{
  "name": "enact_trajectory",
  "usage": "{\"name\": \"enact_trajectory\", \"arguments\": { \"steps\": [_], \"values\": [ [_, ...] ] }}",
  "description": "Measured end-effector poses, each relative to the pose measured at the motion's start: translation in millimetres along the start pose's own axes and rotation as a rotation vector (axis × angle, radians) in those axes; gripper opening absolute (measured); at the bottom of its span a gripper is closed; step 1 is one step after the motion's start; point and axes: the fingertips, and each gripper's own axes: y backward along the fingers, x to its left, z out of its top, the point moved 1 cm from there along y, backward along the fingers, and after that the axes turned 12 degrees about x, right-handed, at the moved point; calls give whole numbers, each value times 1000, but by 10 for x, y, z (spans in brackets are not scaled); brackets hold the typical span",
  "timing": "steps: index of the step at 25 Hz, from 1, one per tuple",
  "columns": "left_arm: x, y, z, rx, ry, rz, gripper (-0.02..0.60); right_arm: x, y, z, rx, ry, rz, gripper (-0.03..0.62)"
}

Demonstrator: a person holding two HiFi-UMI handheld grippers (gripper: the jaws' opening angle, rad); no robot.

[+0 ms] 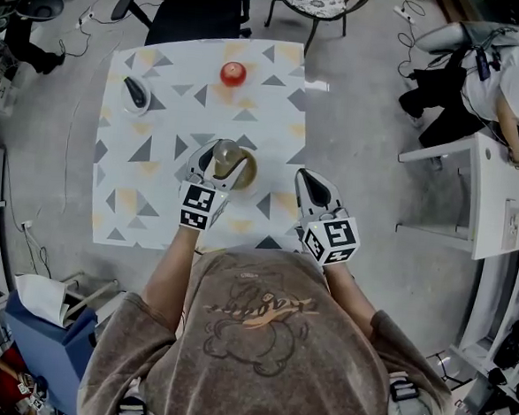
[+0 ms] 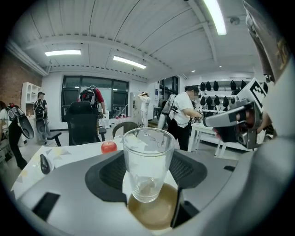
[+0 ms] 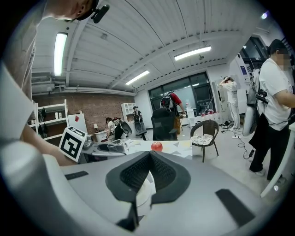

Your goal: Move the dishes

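The table (image 1: 153, 204) wore a white cloth printed with grey and yellow triangles. A red apple (image 1: 233, 73) sat near the middle of its far edge. A small dark-and-white object (image 1: 136, 93), too small to identify, lay near the far left corner. A brown saucer (image 1: 250, 169) rested around the table's centre, somewhat toward the near edge, well apart from both.

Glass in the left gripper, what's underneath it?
A round brown plate lies below the glass. Only part of it shows; the rest is hidden by the glass and the jaws beside it.
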Motion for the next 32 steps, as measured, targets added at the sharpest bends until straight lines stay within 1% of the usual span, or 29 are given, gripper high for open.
{"name": "enact_trajectory", "arguments": {
  "steps": [4,8,15,23,32],
  "values": [
    [170,78,201,-26,12,27,288,12,-19,17,-1,-2,4,0],
    [338,119,351,-44,0,52,288,30,-45,33,-2,0,9,0],
    [617,79,444,-48,3,92,288,55,-107,35,1,2,19,0],
    [798,-142,232,-19,38,109,288,20,-173,40,13,-12,12,0],
    [901,-450,-70,25,66,91,288,-88,-260,19,44,-25,-5,0]
  ]
}}
